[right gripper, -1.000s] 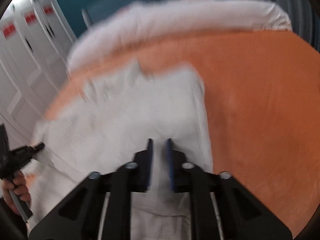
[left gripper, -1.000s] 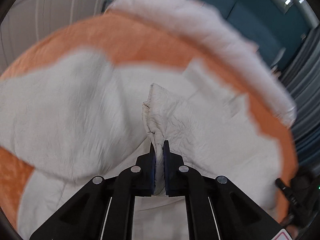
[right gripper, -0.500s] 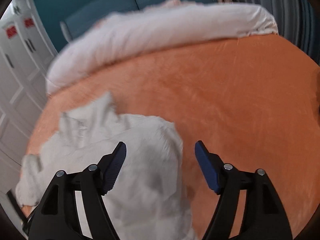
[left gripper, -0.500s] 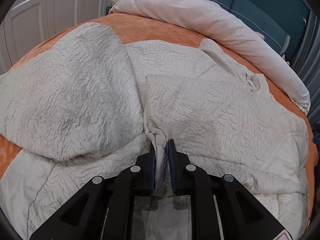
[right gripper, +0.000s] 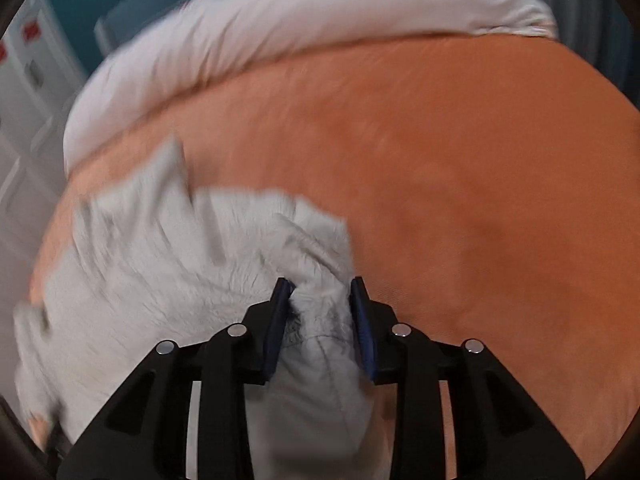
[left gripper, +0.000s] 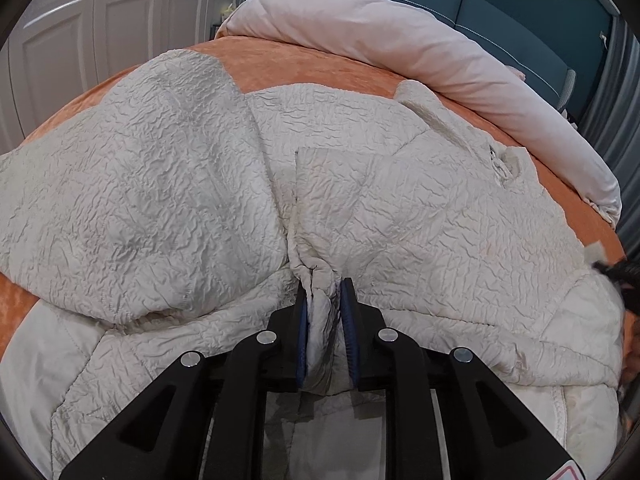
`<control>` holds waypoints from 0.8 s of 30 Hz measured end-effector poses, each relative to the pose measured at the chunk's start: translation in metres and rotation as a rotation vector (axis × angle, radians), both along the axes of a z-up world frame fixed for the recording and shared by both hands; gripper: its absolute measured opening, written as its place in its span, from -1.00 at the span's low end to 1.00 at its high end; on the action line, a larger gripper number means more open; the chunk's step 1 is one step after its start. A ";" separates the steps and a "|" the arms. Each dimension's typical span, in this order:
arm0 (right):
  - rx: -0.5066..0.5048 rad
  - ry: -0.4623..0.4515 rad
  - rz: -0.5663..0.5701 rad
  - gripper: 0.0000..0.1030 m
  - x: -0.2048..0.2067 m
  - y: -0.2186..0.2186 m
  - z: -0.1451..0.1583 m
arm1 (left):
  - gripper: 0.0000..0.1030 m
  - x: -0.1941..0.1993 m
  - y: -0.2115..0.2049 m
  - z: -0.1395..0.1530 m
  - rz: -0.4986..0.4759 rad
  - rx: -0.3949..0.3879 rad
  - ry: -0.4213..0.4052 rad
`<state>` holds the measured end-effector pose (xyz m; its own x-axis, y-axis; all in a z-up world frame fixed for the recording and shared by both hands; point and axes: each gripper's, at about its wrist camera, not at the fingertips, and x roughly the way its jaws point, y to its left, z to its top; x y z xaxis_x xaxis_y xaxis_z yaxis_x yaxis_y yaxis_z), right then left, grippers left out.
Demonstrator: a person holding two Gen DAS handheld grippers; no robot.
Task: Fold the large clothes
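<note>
A large cream crinkled quilted jacket [left gripper: 400, 200] lies spread on an orange bed [left gripper: 304, 64]. My left gripper [left gripper: 324, 288] is shut on a bunched fold of the jacket near its middle seam. In the right wrist view the same jacket [right gripper: 180, 264] lies at the left of the orange bed [right gripper: 460, 184], blurred. My right gripper [right gripper: 320, 288] has its jaws narrowed around a bunched edge of the jacket, with fabric filling the gap between the blue pads [right gripper: 280, 308]. The tip of the right gripper shows at the right edge of the left wrist view [left gripper: 620, 276].
A rolled pale pink duvet [left gripper: 420, 40] lies along the head of the bed, also in the right wrist view [right gripper: 300, 28]. White panelled wardrobe doors [left gripper: 100, 20] stand at the left. A dark teal headboard wall [left gripper: 500, 12] is behind.
My right gripper went from shut to wide open above the jacket, and now has closed in on a bunched jacket edge. My left gripper kept its grip; the jacket has settled flat.
</note>
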<state>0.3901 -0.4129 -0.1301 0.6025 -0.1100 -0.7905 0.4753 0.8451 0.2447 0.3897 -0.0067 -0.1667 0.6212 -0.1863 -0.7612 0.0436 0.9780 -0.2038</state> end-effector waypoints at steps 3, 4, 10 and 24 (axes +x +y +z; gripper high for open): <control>-0.078 -0.151 0.016 -0.50 -0.048 0.021 0.047 | -0.64 0.000 -0.001 0.000 0.002 0.003 -0.004; -0.093 -0.153 0.045 -0.56 -0.057 0.030 0.050 | -0.64 0.000 -0.001 0.000 0.002 0.005 -0.006; -0.166 0.097 0.200 -0.64 -0.087 0.080 -0.040 | -0.64 0.000 -0.002 -0.001 0.004 0.006 -0.007; -0.194 -0.027 0.208 0.05 -0.180 0.125 0.038 | 0.57 -0.046 0.164 0.063 0.310 -0.336 -0.025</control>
<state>0.2104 -0.2877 -0.0919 0.6487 -0.1298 -0.7499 0.2827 0.9559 0.0791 0.3439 0.1569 -0.1042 0.7043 -0.2224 -0.6742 -0.2317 0.8256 -0.5144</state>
